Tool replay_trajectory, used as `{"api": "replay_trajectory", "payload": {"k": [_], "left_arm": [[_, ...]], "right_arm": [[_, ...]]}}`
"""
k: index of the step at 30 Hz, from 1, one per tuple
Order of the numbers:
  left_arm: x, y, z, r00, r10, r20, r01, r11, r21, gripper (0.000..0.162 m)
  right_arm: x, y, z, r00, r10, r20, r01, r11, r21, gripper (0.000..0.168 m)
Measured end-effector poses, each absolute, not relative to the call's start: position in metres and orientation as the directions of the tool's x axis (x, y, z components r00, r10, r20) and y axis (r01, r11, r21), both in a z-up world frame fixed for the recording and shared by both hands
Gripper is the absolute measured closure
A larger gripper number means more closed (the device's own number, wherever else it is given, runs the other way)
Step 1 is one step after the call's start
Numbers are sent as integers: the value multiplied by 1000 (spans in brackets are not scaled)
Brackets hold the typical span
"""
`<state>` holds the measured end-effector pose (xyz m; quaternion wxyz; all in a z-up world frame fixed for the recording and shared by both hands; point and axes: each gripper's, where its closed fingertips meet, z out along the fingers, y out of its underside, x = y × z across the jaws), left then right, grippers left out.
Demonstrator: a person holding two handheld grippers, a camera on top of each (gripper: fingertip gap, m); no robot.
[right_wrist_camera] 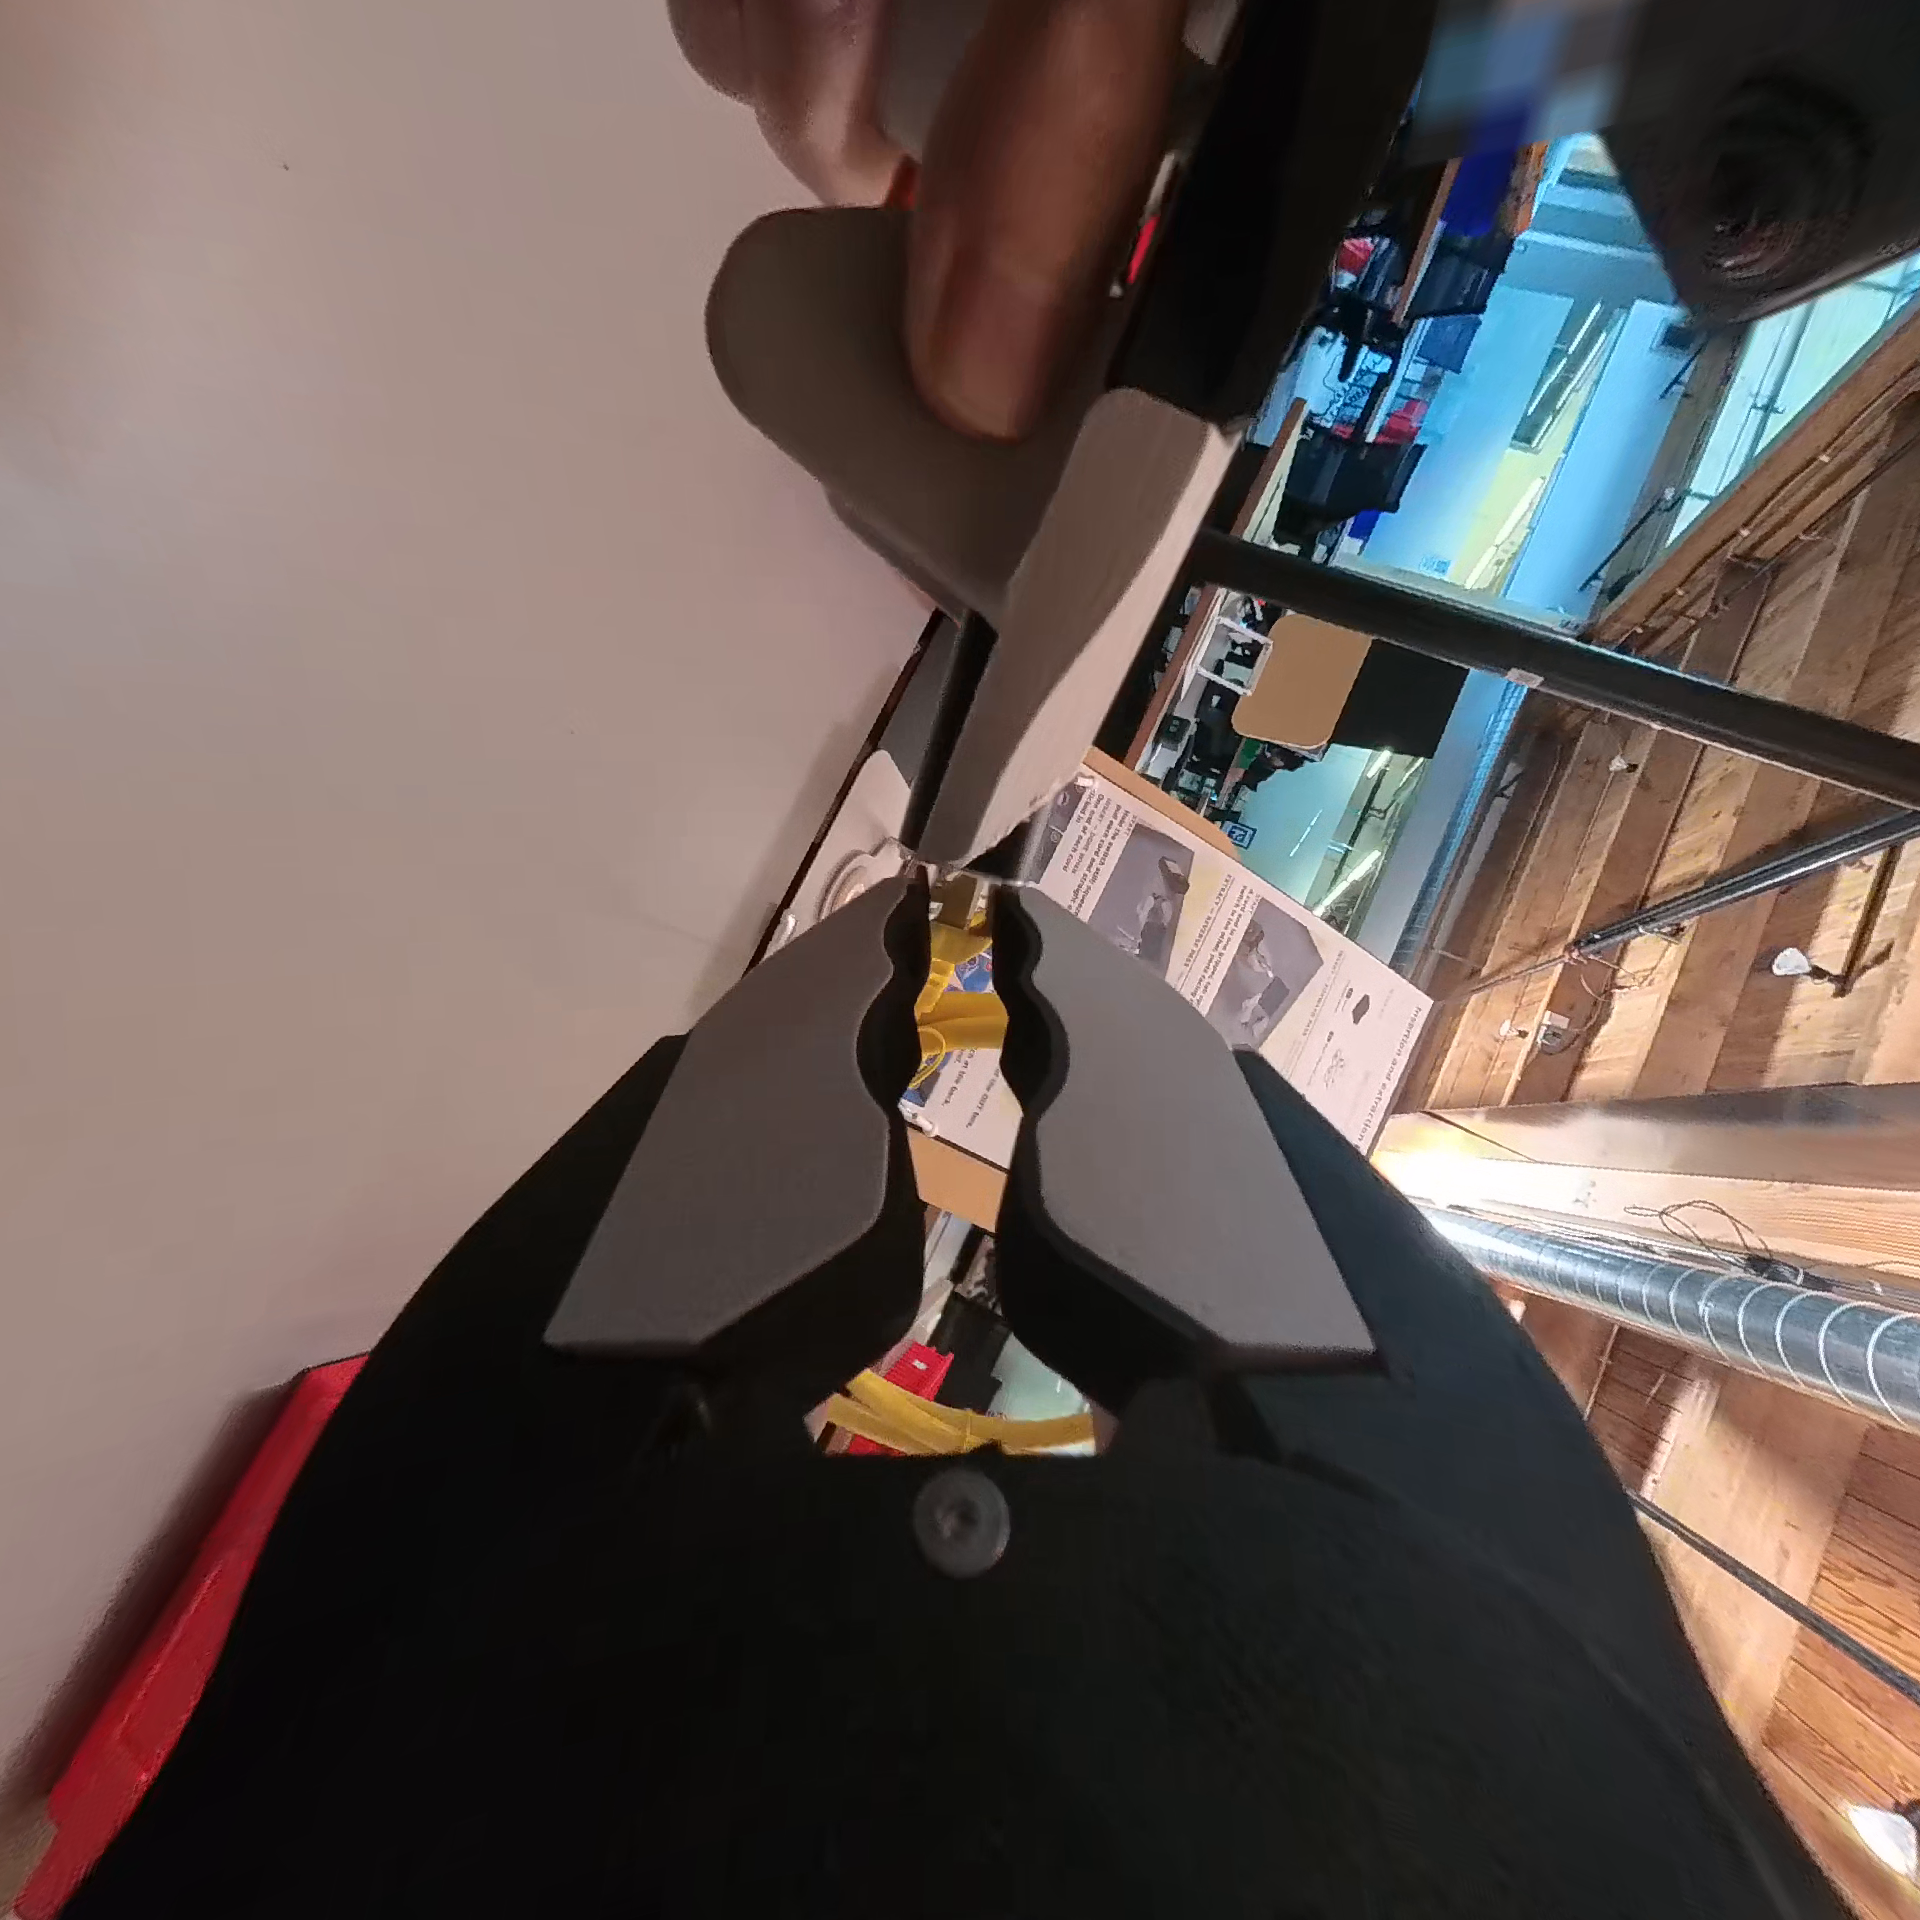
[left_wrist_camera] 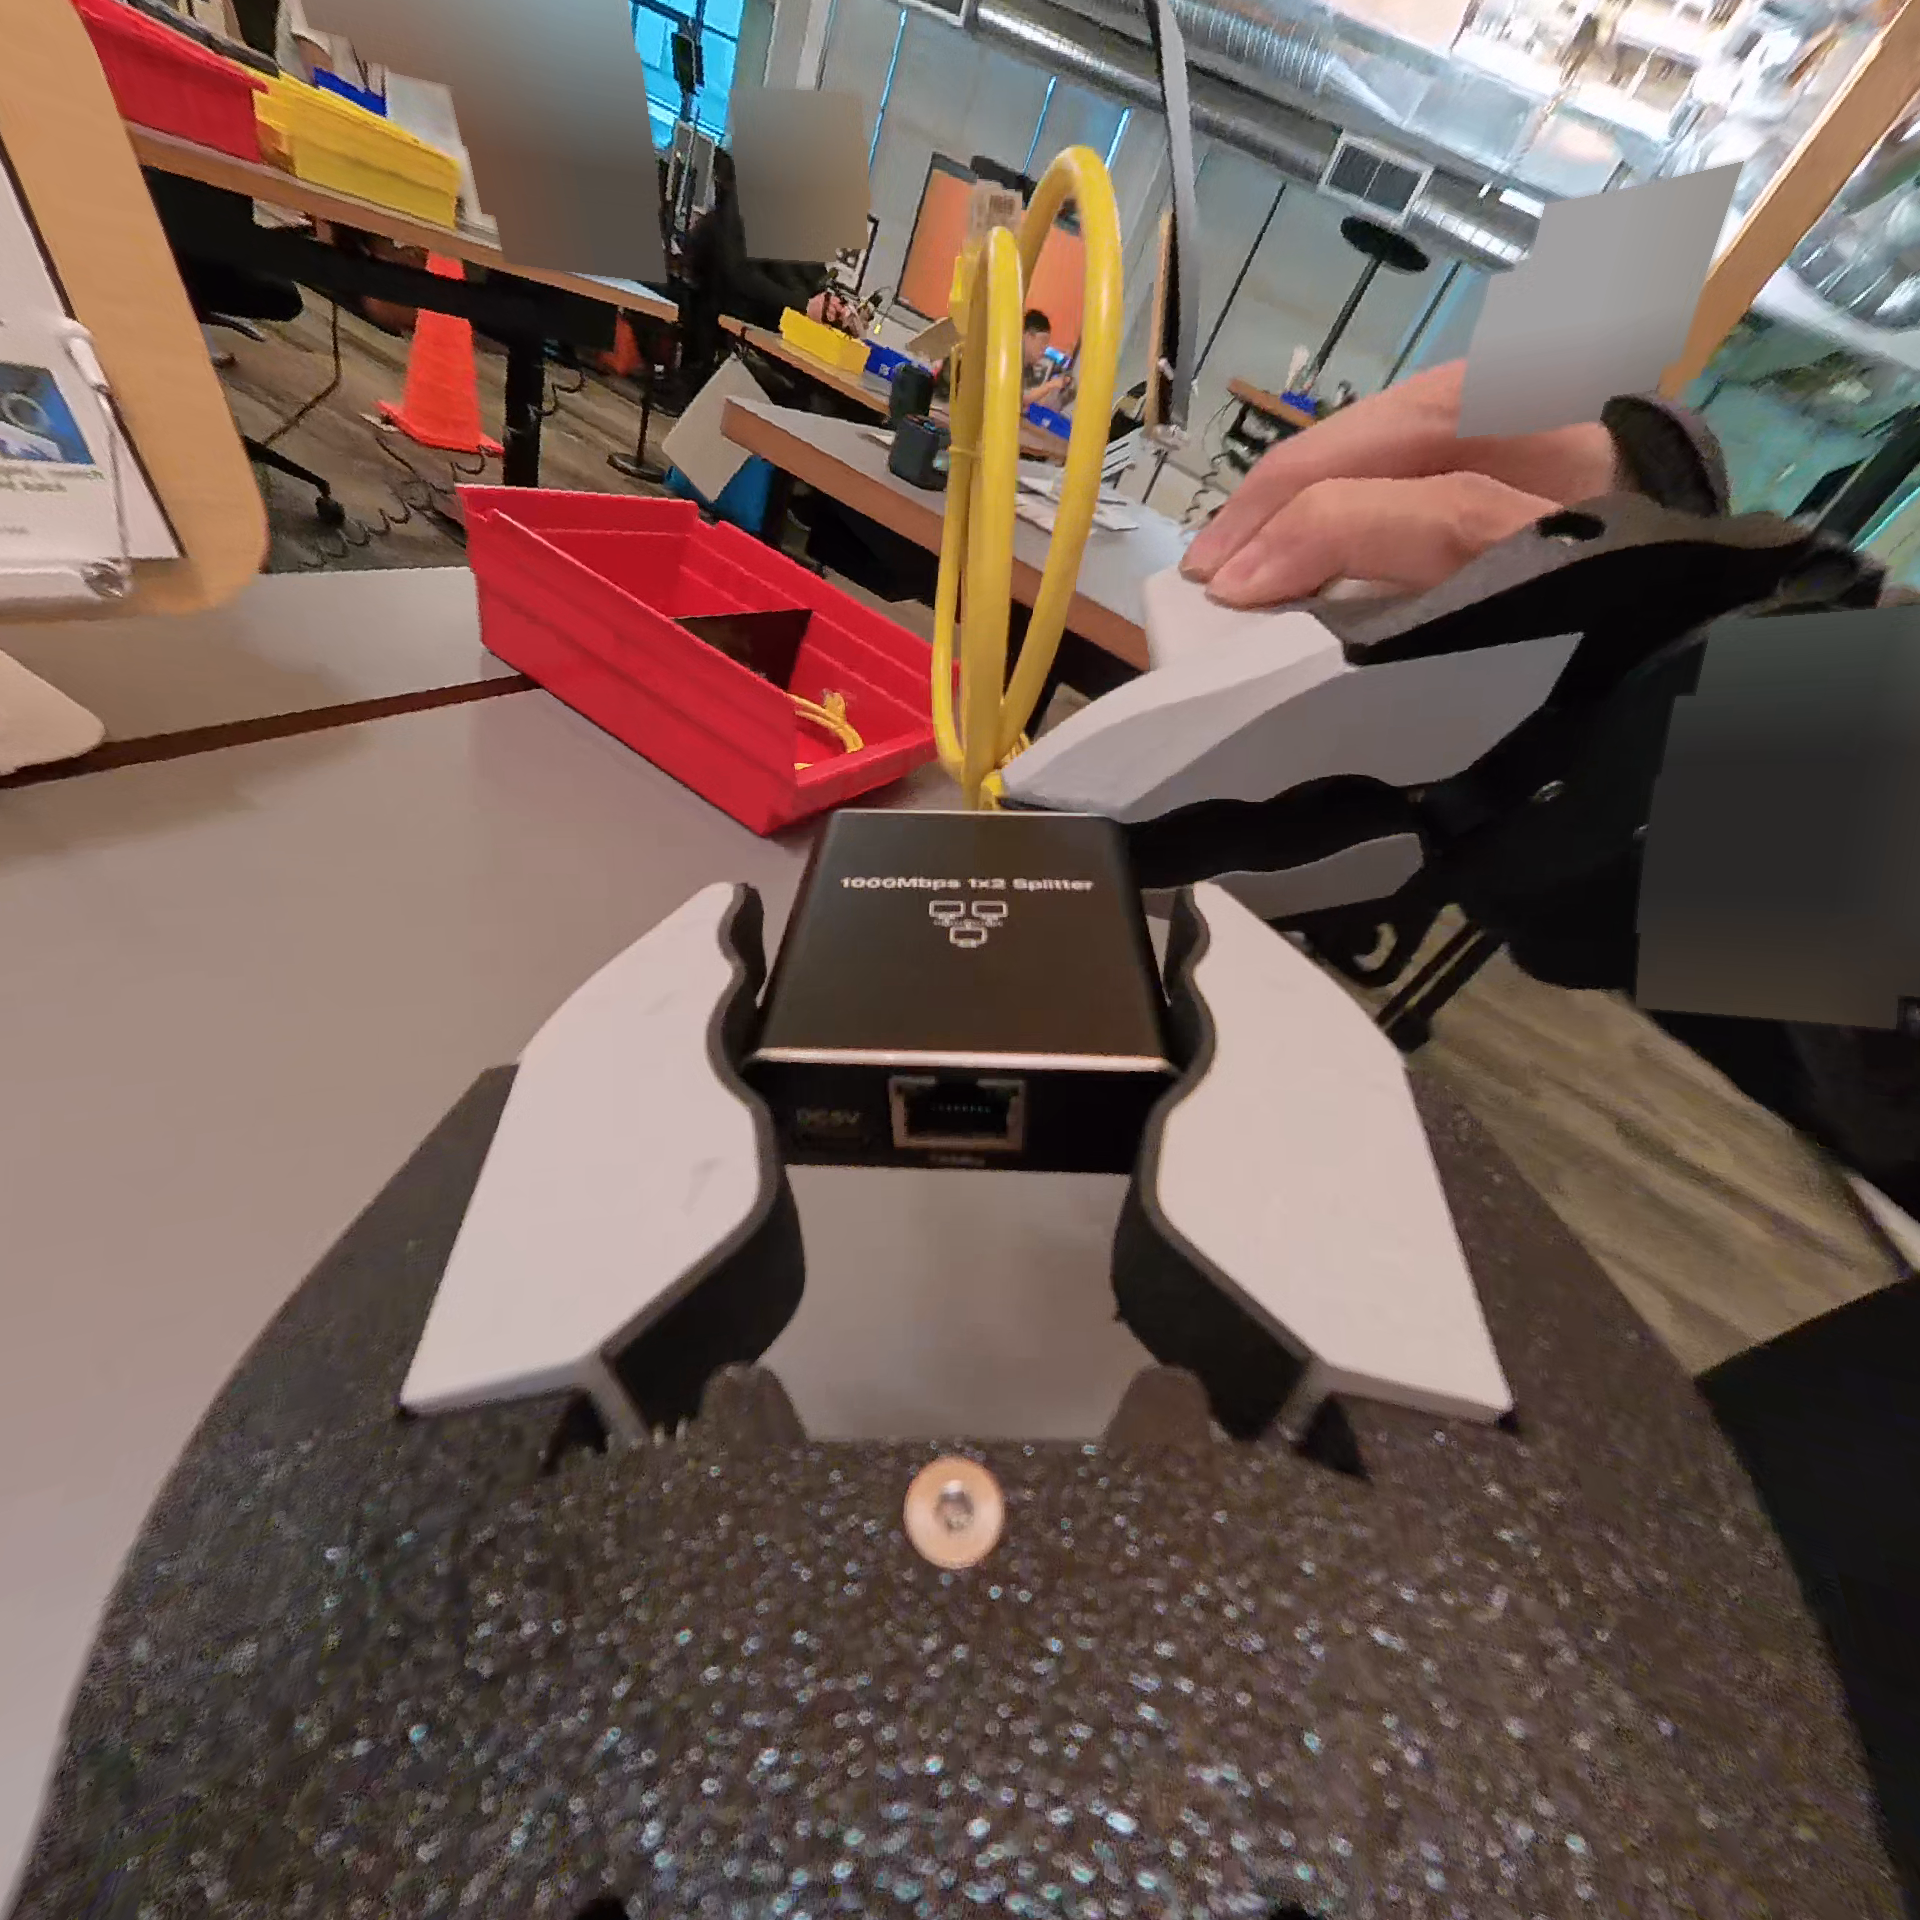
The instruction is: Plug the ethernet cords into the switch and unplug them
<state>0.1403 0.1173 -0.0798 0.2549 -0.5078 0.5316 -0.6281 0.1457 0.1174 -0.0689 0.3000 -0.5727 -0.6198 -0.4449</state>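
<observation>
two grippers meet at the switch (left_wrist_camera: 961,945) on the grey table (left_wrist_camera: 312,914): the left gripper (left_wrist_camera: 961,997) clamps its sides, the right gripper (right_wrist_camera: 951,914) pinches the yellow cord (left_wrist_camera: 997,499) plug at its far end, beside a red bin (left_wrist_camera: 665,655).

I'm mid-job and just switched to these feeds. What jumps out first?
Dead centre in the left wrist view, the left hand-held gripper is clamped on a black switch held above the grey table, its near port empty. Behind it a yellow ethernet cord loops high, its lower end pinched at the switch's far side by the right hand-held gripper. A red bin sits beyond.
</observation>
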Motion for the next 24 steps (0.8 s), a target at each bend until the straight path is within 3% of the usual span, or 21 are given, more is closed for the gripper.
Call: {"api": "replay_trajectory", "payload": {"k": [5, 7, 10, 16, 21, 24], "left_arm": [[139, 115, -81, -418, -764, 492, -252, -423, -871, 88], [141, 116, -84, -413, -773, 481, -242, -416, -876, 88], [141, 117, -84, -375, -839, 394, -217, -334, -917, 88], [136, 112, -83, -437, -683, 586, -299, -504, -810, 88], [140, 116, -84, -381, -849, 366, -201, -310, -929, 87], [138, 115, -84, -394, -835, 384, -218, -321, -922, 88]], "right_arm": [[143, 115, -73, -187, 454, 871, 969, -58, 238, 155], [145, 117, -75, -114, 472, 874, 983, -74, 168, 155], [146, 117, -76, -144, 455, 879, 980, -58, 190, 155], [140, 113, -76, -237, 453, 859, 958, -36, 284, 155], [146, 116, -75, -87, 475, 876, 985, -91, 147, 155], [144, 114, -74, -175, 455, 873, 970, -73, 232, 155]]}}
